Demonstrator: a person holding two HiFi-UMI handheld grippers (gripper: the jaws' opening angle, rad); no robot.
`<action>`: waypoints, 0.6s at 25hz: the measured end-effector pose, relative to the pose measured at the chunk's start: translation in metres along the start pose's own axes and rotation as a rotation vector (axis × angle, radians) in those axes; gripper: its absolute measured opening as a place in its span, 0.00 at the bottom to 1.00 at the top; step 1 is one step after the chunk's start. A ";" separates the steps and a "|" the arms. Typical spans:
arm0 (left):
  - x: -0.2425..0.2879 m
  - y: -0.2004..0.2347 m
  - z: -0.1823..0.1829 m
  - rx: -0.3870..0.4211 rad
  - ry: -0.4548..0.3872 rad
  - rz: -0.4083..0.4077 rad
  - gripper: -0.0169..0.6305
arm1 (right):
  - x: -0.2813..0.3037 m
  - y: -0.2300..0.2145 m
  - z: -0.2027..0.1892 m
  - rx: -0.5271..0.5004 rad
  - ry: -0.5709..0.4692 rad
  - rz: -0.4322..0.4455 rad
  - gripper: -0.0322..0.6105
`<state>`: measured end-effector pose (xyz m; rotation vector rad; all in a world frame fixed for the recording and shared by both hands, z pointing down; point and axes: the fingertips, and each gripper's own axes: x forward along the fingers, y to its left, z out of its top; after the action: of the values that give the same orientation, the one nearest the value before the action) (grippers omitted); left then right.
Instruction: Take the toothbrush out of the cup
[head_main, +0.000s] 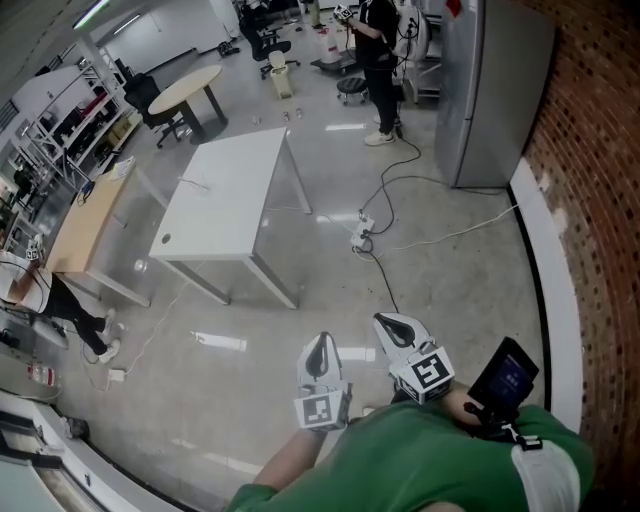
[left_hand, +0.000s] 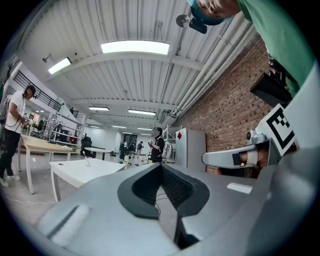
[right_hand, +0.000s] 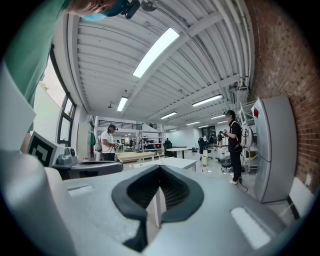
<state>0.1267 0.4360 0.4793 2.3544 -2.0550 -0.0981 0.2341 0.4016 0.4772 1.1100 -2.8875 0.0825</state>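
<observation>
No cup or toothbrush can be made out in any view. In the head view my left gripper (head_main: 321, 345) and right gripper (head_main: 392, 324) are held side by side in front of my green-sleeved body, pointing level over the bare floor. Both are shut with nothing between their jaws. The left gripper view shows its jaws (left_hand: 161, 167) closed together, and the right gripper view shows the same (right_hand: 160, 167). A white table (head_main: 230, 200) stands a few steps ahead; a thin object (left_hand: 86, 160) sticks up from it, too small to identify.
Cables and a power strip (head_main: 362, 235) lie on the floor between me and the table. A grey cabinet (head_main: 490, 90) and a brick wall (head_main: 590, 180) line the right side. A wooden desk (head_main: 85, 225) and a round table (head_main: 185, 90) stand left. One person (head_main: 378, 60) stands far ahead, another (head_main: 40, 295) at left.
</observation>
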 end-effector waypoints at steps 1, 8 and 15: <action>0.006 0.000 -0.001 0.003 0.001 0.000 0.04 | 0.003 -0.005 -0.001 0.001 0.000 0.001 0.05; 0.060 -0.001 -0.005 0.006 0.001 0.004 0.04 | 0.032 -0.046 -0.005 0.013 0.008 0.010 0.05; 0.125 -0.009 -0.005 0.021 0.014 0.007 0.04 | 0.063 -0.105 -0.003 0.037 -0.001 0.008 0.05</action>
<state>0.1527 0.3134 0.4789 2.3534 -2.0679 -0.0606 0.2577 0.2824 0.4874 1.1048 -2.9033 0.1356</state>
